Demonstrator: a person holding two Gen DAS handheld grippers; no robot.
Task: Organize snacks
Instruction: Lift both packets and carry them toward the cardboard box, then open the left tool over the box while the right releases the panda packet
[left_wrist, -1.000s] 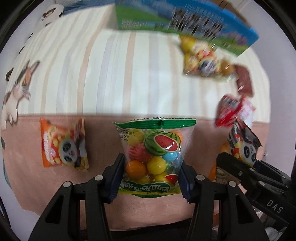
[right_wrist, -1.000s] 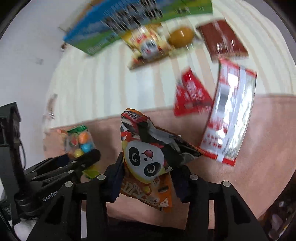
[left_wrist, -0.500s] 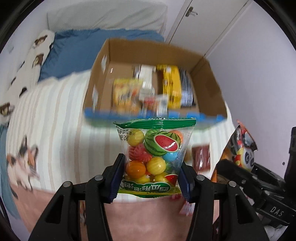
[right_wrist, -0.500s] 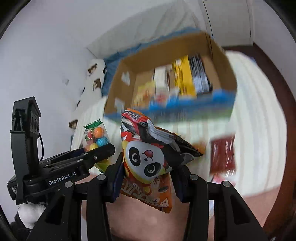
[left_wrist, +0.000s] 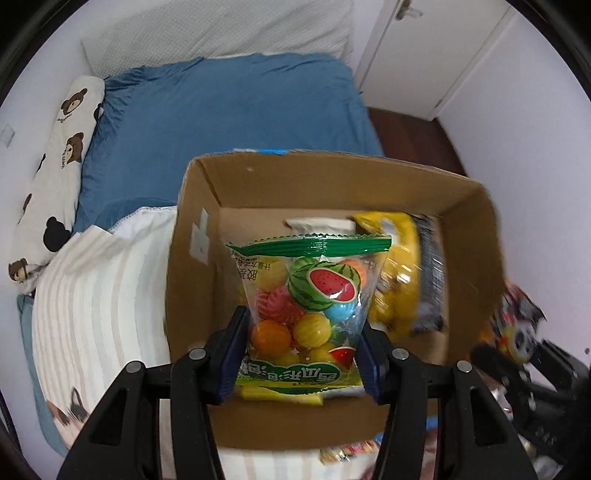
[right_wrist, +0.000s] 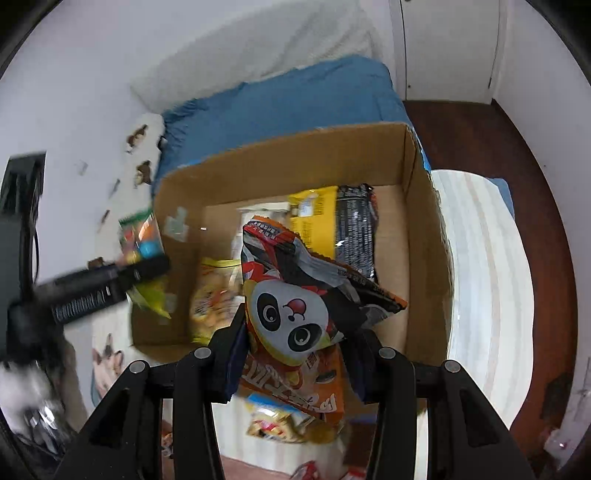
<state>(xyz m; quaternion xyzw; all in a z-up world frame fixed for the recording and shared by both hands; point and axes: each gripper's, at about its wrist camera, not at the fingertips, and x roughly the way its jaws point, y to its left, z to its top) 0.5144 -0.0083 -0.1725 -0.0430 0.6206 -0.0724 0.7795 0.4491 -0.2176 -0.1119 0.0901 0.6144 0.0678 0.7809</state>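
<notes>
1. My left hand-held gripper (left_wrist: 301, 354) is clenched on a clear candy bag (left_wrist: 308, 306) with a green top edge and a watermelon picture; both pads press on the bag's lower sides.
2. In the left wrist view, that candy bag hangs over the open cardboard box (left_wrist: 258, 177), which sits on the bed.
3. My right hand-held gripper (right_wrist: 299, 356) is grasping a panda snack bag (right_wrist: 291, 317), orange and black, crumpled toward its upper right corner.
4. In the right wrist view, the panda snack bag is above the cardboard box (right_wrist: 295, 155) too, towards its near wall.
5. Inside the box I see a yellow packet (right_wrist: 314, 218) and a black packet (right_wrist: 356, 229) side by side against the far wall, and a yellow-orange packet (right_wrist: 212, 295) lying nearer the left wall. It is blurred, so I cannot read it.
6. The left hand-held gripper (right_wrist: 147, 258) shows at the left edge of the right wrist view, just over the box's left wall, with the candy bag (right_wrist: 142, 236) in it.
7. The right hand-held gripper (left_wrist: 517, 354) appears at the right edge of the left wrist view, beside the box's right wall.
8. A striped blanket (left_wrist: 92, 295) covers the bed around the box; a blue sheet (left_wrist: 221, 110) lies beyond it and a bear-print pillow (left_wrist: 55, 166) to the left.
9. More snack packets (right_wrist: 280, 424) lie on the blanket just in front of the box, blurred.
</notes>
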